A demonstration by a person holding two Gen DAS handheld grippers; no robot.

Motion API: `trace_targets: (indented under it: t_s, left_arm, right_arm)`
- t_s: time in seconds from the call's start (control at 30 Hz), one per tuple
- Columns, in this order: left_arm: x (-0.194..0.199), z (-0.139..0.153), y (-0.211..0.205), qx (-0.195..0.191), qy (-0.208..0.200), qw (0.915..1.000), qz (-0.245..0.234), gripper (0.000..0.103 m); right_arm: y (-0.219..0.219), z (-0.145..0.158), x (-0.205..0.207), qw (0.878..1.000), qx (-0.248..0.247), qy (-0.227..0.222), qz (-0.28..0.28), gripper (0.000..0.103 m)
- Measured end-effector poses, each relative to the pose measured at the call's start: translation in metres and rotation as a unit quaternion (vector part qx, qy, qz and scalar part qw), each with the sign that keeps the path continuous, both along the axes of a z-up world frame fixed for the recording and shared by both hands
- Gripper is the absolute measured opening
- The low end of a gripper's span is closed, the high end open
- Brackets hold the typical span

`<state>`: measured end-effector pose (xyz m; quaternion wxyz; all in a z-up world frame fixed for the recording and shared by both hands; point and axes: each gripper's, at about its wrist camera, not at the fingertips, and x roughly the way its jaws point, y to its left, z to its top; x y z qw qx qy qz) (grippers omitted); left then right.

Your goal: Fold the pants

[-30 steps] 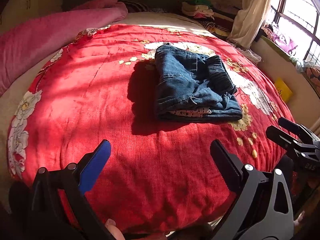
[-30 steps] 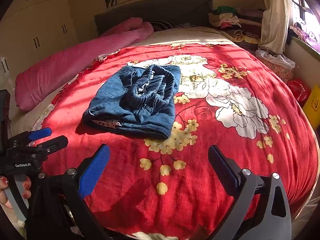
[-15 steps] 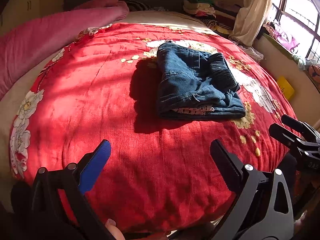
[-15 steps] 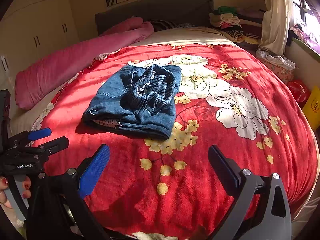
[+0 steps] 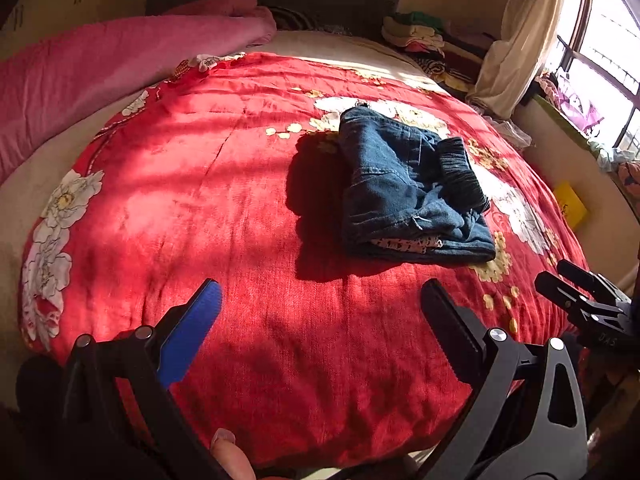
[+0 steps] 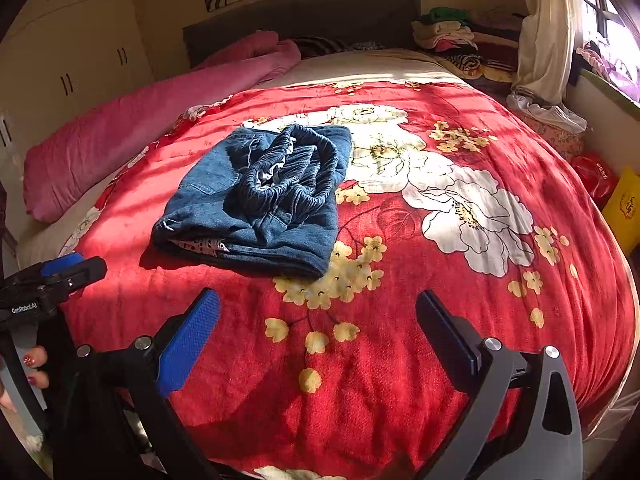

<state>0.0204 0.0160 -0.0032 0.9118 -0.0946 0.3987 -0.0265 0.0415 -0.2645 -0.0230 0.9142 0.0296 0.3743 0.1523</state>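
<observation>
A pair of dark blue denim pants point(image 5: 404, 192) point(image 6: 264, 196) lies folded into a compact bundle on the red flowered blanket point(image 5: 224, 208) point(image 6: 400, 320), its ribbed elastic waistband on top. My left gripper point(image 5: 320, 312) hangs open near the bed's front edge, well short of the pants, with nothing between its fingers. My right gripper point(image 6: 318, 320) is also open and empty, over the blanket in front of the bundle. Each gripper shows at the edge of the other's view: the right gripper point(image 5: 580, 292) and the left gripper point(image 6: 68, 268).
A long pink quilt roll point(image 5: 100, 68) point(image 6: 132, 132) lies along the bed's left side. Stacked clothes point(image 6: 448, 36) sit by the headboard, a curtain point(image 6: 544, 28) and window at right. A yellow box point(image 6: 624, 208) and red bag point(image 6: 596, 176) stand beside the bed.
Both views have shifted only slightly; the left wrist view has turned a little, so the pants sit a bit further right in it. The pants themselves have not moved.
</observation>
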Motion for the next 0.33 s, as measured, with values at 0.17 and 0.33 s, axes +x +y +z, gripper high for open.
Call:
trace_targets:
  t_s: [0.17,0.33]
  left_arm:
    - [0.031,0.002,0.044,0.041,0.018,0.9974,0.056,0.093]
    - [0.093,-0.011,0.136,0.102,0.049,0.9835,0.141,0.093]
  right_arm:
    - [-0.042,-0.004,0.028,0.999,0.003,0.006,-0.036,0.098]
    - [-0.126,-0.016,0.092,0.991,-0.048,0.027,-0.119,0.098]
